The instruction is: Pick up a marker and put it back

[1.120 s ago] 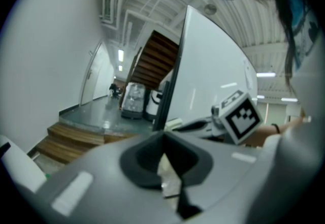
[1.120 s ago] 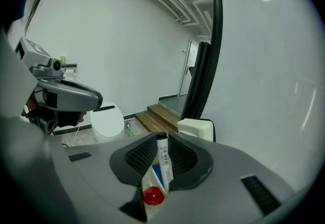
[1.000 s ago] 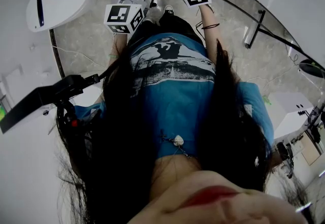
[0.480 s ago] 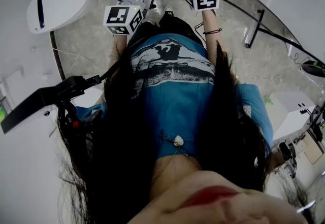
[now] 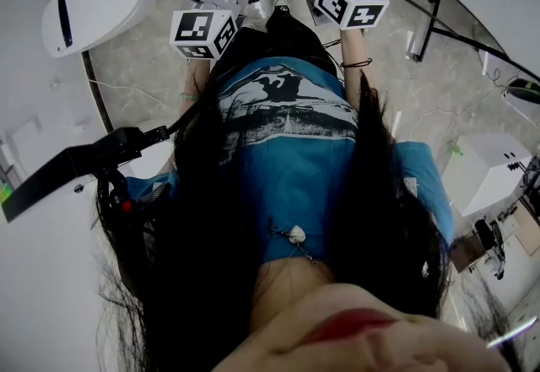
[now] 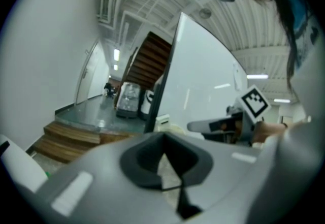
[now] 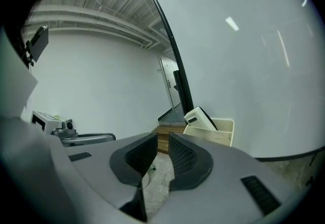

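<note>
"Marker first: where is it?"

"I cannot tell. It shows in none of the views."

"And the claws?"

"On the left gripper (image 6: 163,139) the dark pads (image 6: 144,159) meet at their tips and nothing is caught between them. The right gripper (image 7: 158,154) has its jaws a narrow way apart, ribbed faces turned to each other. Only floor shows through the gap, so it holds nothing."

"Where are they, taking the person's blue shirt (image 5: 295,151) as the mark?"

"Both are held out past the shirt's far hem, over the stone floor (image 5: 143,67). One is off the shirt's left side, the other off its right. A white oval unit (image 5: 101,3) lies well off to the shirt's left."
</note>
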`<state>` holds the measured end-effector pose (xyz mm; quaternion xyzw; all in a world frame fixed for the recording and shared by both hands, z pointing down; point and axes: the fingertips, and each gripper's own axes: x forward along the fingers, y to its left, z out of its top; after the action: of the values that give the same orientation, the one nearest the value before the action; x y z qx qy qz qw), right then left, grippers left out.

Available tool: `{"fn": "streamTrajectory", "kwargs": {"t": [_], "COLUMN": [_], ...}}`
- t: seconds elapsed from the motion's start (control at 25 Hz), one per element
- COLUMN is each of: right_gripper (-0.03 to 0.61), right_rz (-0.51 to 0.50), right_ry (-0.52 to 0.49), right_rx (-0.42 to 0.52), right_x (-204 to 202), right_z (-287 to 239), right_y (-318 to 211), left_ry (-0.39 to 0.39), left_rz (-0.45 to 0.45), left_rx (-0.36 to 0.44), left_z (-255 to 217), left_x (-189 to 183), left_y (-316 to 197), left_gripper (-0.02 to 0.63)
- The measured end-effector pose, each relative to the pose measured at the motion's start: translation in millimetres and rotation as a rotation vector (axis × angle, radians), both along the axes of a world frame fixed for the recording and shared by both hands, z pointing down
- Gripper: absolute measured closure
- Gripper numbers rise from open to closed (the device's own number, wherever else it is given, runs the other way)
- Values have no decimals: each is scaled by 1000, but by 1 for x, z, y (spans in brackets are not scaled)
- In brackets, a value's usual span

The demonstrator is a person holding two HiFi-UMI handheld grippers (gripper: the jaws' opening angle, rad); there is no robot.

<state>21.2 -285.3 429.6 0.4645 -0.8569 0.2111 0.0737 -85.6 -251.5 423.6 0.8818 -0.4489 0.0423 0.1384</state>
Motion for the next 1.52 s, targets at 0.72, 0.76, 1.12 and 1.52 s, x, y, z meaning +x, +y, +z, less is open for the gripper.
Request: {"fn": "streamTrajectory", "kwargs": {"t": [0.72, 0.76, 1.12, 1.52], "right_gripper": [515, 517, 535, 555], "right_rz": [15, 9, -76, -100], "right_ry": [-37, -46, -48, -94], "right_rx": [29, 34, 26, 40], "right_x": [-4, 5, 31, 87], "right_z": [-9, -10, -8, -16], "right_y": [185, 199, 297, 466], "left_ry": [-10, -17, -15, -54], "left_rz": [65, 57, -27, -87], "left_rx": [34, 39, 34, 24], "left_z": [-7, -8, -5, -4], "left_x": [17, 25, 56, 102], "left_y": [165, 179, 259, 443], "left_gripper": [612, 612, 612, 612]}}
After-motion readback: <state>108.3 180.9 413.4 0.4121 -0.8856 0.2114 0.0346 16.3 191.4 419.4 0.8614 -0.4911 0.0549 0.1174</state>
